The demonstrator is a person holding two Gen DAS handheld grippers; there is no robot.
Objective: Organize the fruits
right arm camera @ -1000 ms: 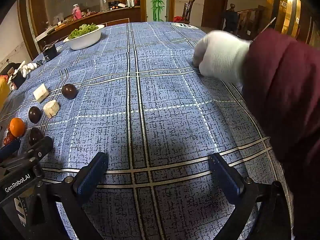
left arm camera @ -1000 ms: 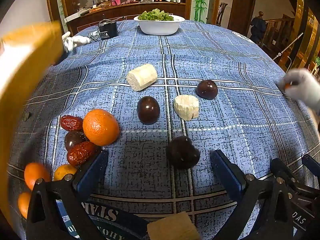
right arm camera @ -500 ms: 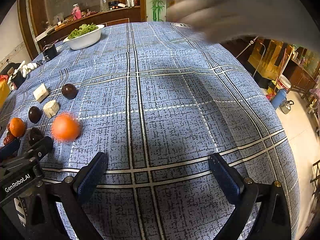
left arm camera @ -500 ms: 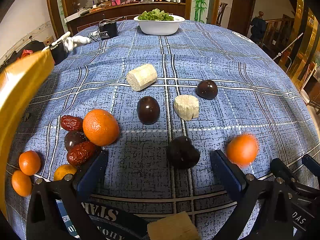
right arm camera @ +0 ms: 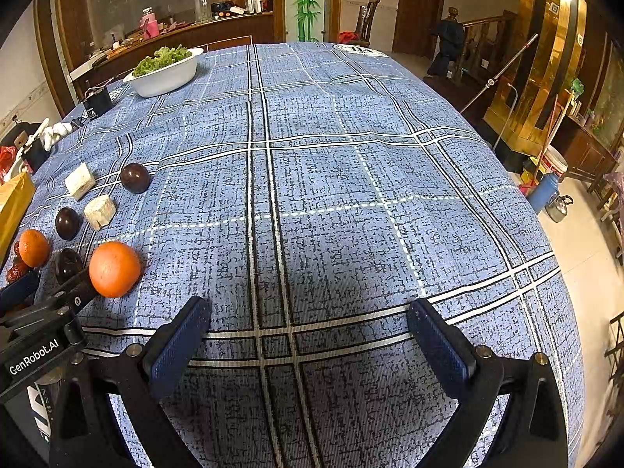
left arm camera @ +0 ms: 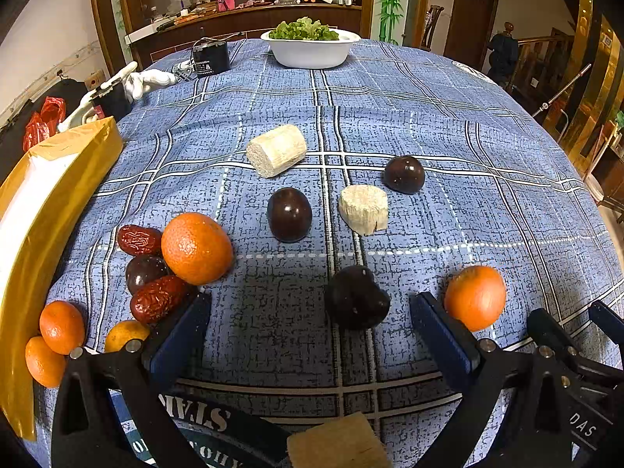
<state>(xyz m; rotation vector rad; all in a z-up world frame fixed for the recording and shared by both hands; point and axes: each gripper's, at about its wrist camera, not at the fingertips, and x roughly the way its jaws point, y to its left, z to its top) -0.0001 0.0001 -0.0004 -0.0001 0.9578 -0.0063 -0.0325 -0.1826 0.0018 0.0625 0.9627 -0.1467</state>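
My left gripper [left arm camera: 310, 335] stands open low over the blue plaid cloth, with a dark passion fruit [left arm camera: 357, 302] just ahead between its fingers, untouched. An orange [left arm camera: 474, 297] rests just outside the right finger. Left of the gripper lie a bigger orange [left arm camera: 197, 247], red dates [left arm camera: 158, 298], a dark plum [left arm camera: 144, 271] and small oranges [left arm camera: 61, 327]. Farther off sit two more passion fruits [left arm camera: 289, 214] [left arm camera: 404, 174] and two pale sugarcane chunks [left arm camera: 363, 208] [left arm camera: 277, 150]. My right gripper [right arm camera: 308, 343] is open over bare cloth; the orange [right arm camera: 114, 269] lies to its left.
A yellow-and-white box [left arm camera: 43, 210] leans along the left table edge. A white bowl of greens [left arm camera: 310, 46] and a black battery [left arm camera: 210, 58] stand at the far end. The left gripper's body [right arm camera: 39, 331] shows at left in the right wrist view. The table edge curves away on the right.
A gloved hand dropped an orange that rolled in and settled beside the left gripper's right finger; the hand has gone. The yellow box at left shifted outward. Both grippers stayed put.
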